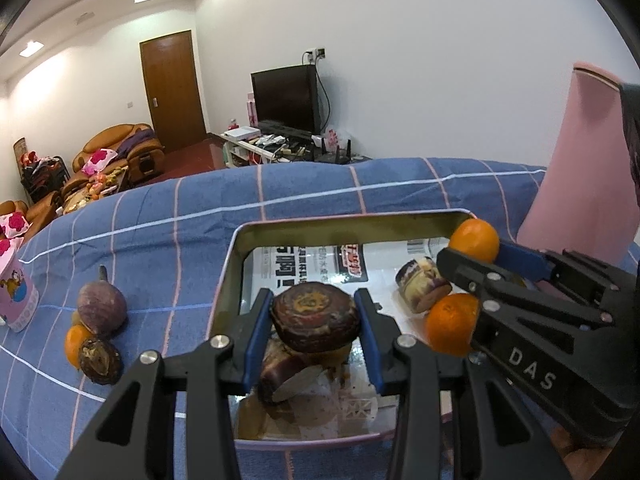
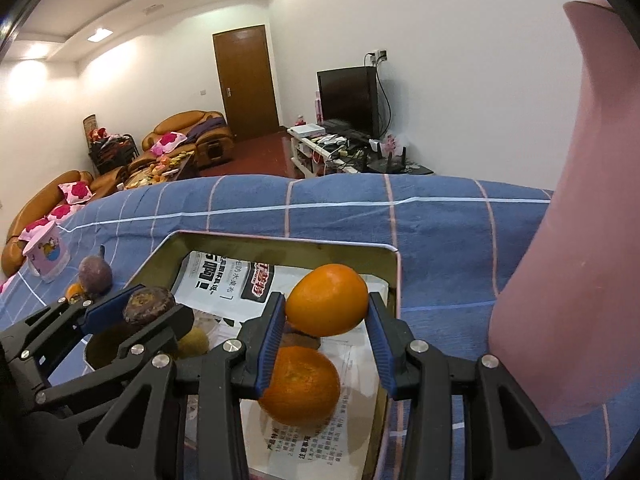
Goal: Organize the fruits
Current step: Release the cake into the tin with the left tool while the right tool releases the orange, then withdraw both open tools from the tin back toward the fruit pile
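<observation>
The left hand-held gripper (image 1: pixel 316 322) is clamped on a dark brown, wrinkled round fruit (image 1: pixel 315 316), its blue pads pressing both flanks, and holds it over the near left part of the shallow rectangular metal tin (image 1: pixel 230 264) lined with printed newspaper. Directly beneath it lie more brown fruit pieces (image 1: pixel 286 380), so the drop spot is straight below the jaws, not ahead of them. The right hand-held gripper (image 2: pixel 326 310) is closed on a smooth orange citrus fruit (image 2: pixel 327 300), carried above a second orange citrus (image 2: pixel 300 384) that rests on the paper near the tin's right wall; here too the target lies beneath, close to the wall. A cut purple-and-cream fruit chunk (image 1: pixel 422 286) lies between the two groups. By judgement, browns collect left and oranges right.

Outside the tin, to its left on the blue checked bedsheet (image 1: pixel 180 224), sit a purple onion-shaped fruit (image 1: pixel 101 308), another brown fruit (image 1: pixel 100 360) and a partly hidden orange (image 1: pixel 74 346). A pink cup (image 1: pixel 18 298) stands further left, a tall pink container (image 2: pixel 580 200) to the right. Beyond are sofas (image 2: pixel 188 132), a wooden door (image 2: pixel 246 80) and a dark television (image 2: pixel 348 96).
</observation>
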